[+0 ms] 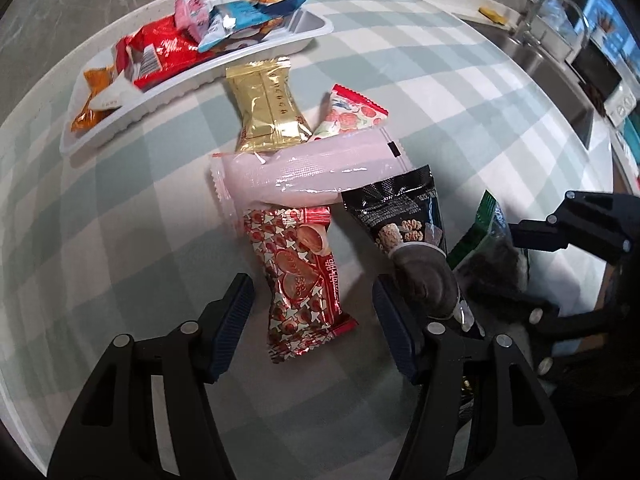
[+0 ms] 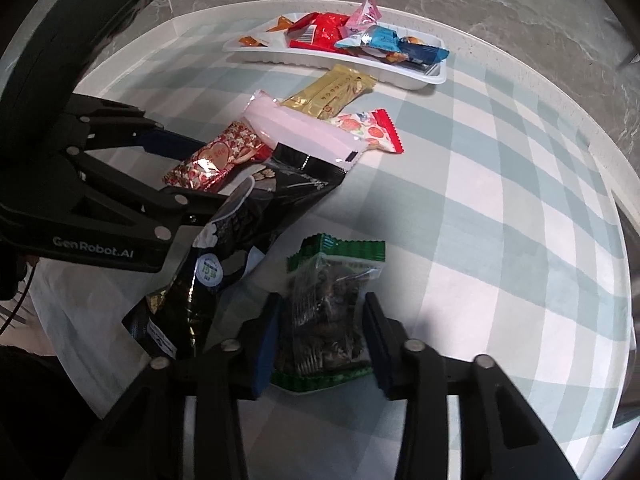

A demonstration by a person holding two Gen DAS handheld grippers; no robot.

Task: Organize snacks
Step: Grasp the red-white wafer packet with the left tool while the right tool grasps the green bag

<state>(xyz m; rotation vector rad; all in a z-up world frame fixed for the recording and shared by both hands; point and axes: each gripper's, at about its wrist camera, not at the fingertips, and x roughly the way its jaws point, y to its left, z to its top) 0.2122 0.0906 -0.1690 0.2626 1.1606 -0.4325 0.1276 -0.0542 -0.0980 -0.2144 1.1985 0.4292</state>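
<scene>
A red heart-patterned snack bar [image 1: 300,280] lies on the checked tablecloth between the open fingers of my left gripper [image 1: 312,304]. Beyond it lie a pale pink packet [image 1: 308,172], a gold packet [image 1: 268,108] and a strawberry-print packet [image 1: 348,114]. A black pouch [image 1: 404,220] lies to the right. My right gripper [image 2: 322,332] is open around a green-edged clear packet of dark snacks [image 2: 332,312], fingers on both sides of it. The white tray [image 1: 312,34] at the back holds several wrapped snacks; it also shows in the right wrist view [image 2: 424,78].
The round table's white rim [image 2: 560,108] curves around the cloth. A sink with a tap [image 1: 556,16] and a counter stand at the far right. The black pouch [image 2: 248,232] lies between the two grippers.
</scene>
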